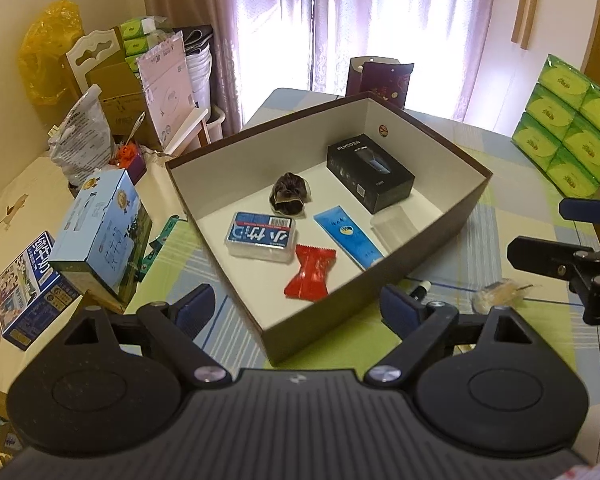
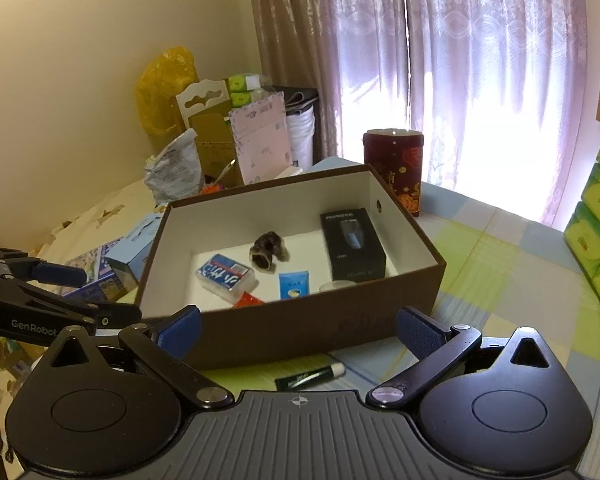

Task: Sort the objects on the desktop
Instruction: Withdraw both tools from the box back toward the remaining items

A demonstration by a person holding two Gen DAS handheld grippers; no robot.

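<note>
The green tube (image 2: 310, 376) with its white cap lies on the table (image 2: 500, 264) just outside the box's (image 2: 300, 332) near wall, at six o'clock of it, and sits between the right claw's (image 2: 298, 330) spread, empty fingers. That looks like the next piece to sort. To take it well, I would drop the claw straight down, square the pads across the tube's short width near its middle, and close gently so it does not roll away. Then lift clear over the wall before releasing.

At three o'clock of the tube lies a pale wrapped item (image 1: 496, 298), possibly a sweet. The left claw (image 1: 300, 312) hangs wide and empty at the box's near corner.

Inside already: shaver carton (image 1: 370, 172), blue tube (image 1: 348, 238), red packet (image 1: 310, 272), floss case (image 1: 262, 238).
</note>
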